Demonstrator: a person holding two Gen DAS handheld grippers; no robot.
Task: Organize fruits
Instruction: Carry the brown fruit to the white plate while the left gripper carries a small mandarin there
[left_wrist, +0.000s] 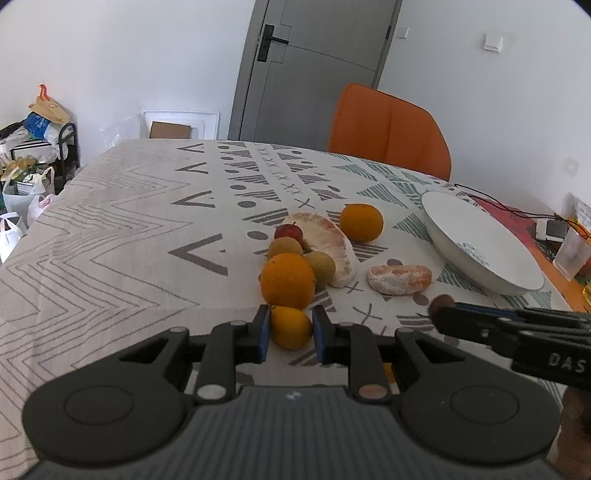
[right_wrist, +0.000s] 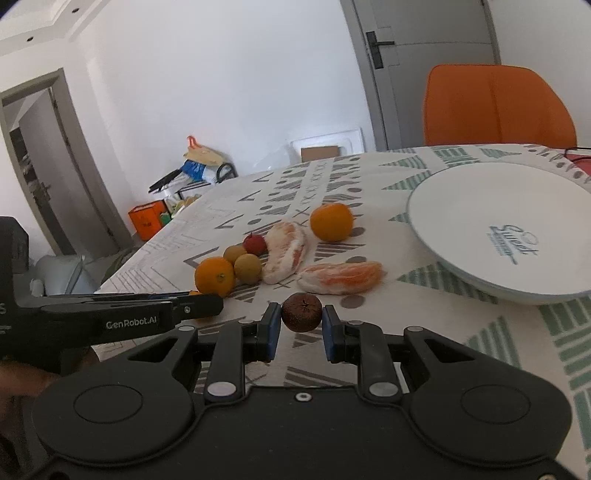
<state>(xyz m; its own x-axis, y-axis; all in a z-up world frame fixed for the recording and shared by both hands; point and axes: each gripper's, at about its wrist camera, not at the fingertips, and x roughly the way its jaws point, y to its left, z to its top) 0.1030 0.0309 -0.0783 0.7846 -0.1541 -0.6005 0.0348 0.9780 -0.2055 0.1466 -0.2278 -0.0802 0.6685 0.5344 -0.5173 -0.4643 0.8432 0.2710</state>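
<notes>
My left gripper (left_wrist: 290, 326) is shut on a small yellow-orange citrus (left_wrist: 291, 328) just above the tablecloth. My right gripper (right_wrist: 300, 320) is shut on a dark brown round fruit (right_wrist: 301, 312); that fruit also shows in the left wrist view (left_wrist: 439, 302). On the cloth lie a large orange (left_wrist: 288, 280), a second orange (left_wrist: 361, 222), two tan round fruits (left_wrist: 320, 266), a small red fruit (left_wrist: 289, 232), a peeled pomelo wedge (left_wrist: 332, 247) and a peeled citrus piece (left_wrist: 399, 278). A white plate (right_wrist: 461, 221) stands to the right.
An orange chair (left_wrist: 388, 129) stands behind the table. A clear cup (left_wrist: 572, 254), a cable and a small device sit at the table's right edge. Bags and a rack (left_wrist: 37, 155) stand on the floor at the left. A grey door (left_wrist: 314, 66) is behind.
</notes>
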